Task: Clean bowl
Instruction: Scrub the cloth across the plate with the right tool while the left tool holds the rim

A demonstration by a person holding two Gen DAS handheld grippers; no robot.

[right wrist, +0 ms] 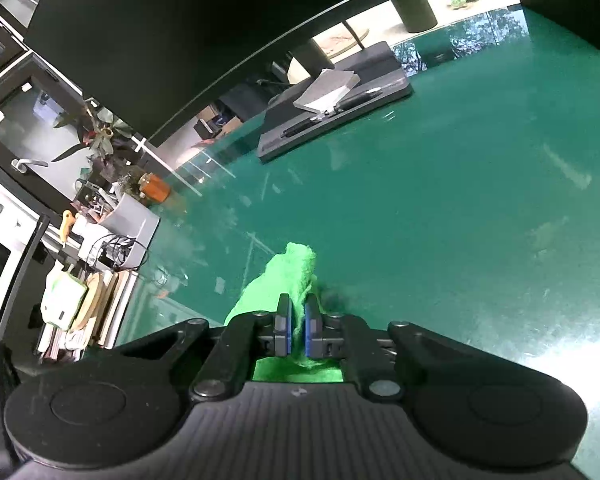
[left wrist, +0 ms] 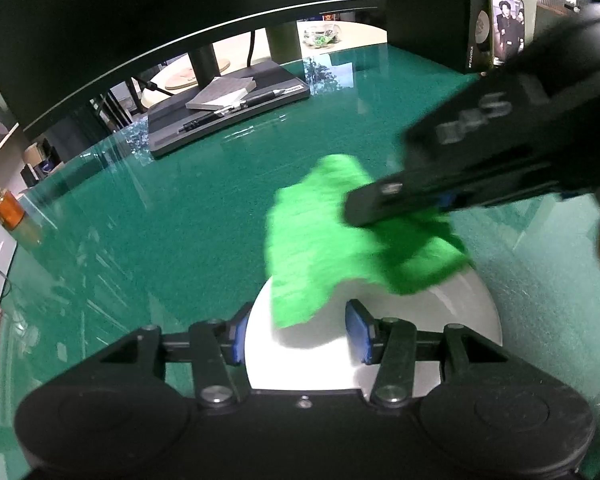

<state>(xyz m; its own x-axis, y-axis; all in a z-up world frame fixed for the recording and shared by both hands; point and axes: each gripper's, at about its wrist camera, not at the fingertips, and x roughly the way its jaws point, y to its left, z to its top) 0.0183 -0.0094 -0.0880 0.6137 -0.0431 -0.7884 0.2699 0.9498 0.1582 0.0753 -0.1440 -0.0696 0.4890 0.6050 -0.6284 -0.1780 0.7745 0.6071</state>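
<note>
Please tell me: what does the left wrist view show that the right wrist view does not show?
Only the left wrist view shows the white bowl, with the left gripper closed on its rim, one pad inside and one outside. It also shows the right gripper from outside, over the bowl.

Only the right wrist view shows the right gripper's blue pads pinching the green cloth, and the cluttered shelf at the left.

Both views show the green cloth, the green table and the monitor stand.

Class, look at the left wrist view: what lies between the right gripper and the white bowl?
The green cloth, clamped in the right gripper, drapes over the bowl in the left wrist view.
</note>
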